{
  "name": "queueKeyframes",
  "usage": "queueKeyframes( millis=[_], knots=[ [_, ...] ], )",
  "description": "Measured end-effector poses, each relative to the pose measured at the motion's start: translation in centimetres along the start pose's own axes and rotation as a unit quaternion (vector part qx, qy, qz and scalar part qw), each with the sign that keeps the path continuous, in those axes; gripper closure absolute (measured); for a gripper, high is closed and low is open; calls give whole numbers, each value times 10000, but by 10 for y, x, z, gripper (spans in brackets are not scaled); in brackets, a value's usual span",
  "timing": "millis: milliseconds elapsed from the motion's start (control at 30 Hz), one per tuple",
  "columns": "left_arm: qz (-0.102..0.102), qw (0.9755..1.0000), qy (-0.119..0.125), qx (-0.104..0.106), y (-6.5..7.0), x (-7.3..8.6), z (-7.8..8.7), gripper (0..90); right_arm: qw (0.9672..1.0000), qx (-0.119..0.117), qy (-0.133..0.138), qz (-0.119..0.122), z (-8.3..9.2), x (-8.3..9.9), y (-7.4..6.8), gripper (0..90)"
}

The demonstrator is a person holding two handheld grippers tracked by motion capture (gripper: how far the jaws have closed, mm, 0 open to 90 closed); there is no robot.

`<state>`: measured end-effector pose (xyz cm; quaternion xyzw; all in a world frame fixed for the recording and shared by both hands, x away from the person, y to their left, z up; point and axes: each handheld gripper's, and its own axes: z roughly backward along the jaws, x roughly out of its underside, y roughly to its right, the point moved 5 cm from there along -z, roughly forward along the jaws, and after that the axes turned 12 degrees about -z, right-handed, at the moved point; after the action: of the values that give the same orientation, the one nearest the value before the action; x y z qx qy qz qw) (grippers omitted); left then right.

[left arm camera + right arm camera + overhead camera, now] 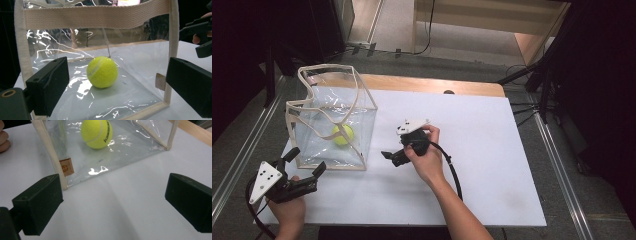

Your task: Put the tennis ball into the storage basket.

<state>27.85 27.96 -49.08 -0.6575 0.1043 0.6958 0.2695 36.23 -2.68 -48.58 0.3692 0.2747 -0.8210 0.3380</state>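
Because the tennis ball [342, 134] already sits on the floor of the clear bag [362, 107], both grippers hang back from it, and neither has anything between its fingers. The left gripper [305, 163] is held low at the bag's near wall, just beside it, its fingers spread wide so that they frame the ball through the plastic in the left gripper view; that reads as lining up with the bag rather than gripping it. The right gripper [386, 156] hovers over bare white worktop [492, 165] off the bag's right side, aimed at the lower corner, fingers equally wide apart. My guess is that the two stand either side so the soft bag can be steadied or taken by its edging. The bag stands upright and open at the top, a transparent box trimmed in cream webbing, with loose straps drooping across its mouth and a small tan label [66, 166] near one bottom corner. The ball is bright yellow-green felt with a pale seam and dark lettering, resting towards the middle of the bag's floor, clear of the walls.
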Motion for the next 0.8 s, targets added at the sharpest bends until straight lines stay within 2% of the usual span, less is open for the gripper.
queueKeyframes(
  millis=[367, 800],
  knots=[
    [-16, 10000, -15, -1, 1, 0, 0, 54, 9993, 203, 245, -206, 25, 21, 16, 4],
    [-20, 10000, -6, -3, 1, 0, -1, 54, 9968, 471, 444, -467, 53, 45, 35, 4]
  ],
)
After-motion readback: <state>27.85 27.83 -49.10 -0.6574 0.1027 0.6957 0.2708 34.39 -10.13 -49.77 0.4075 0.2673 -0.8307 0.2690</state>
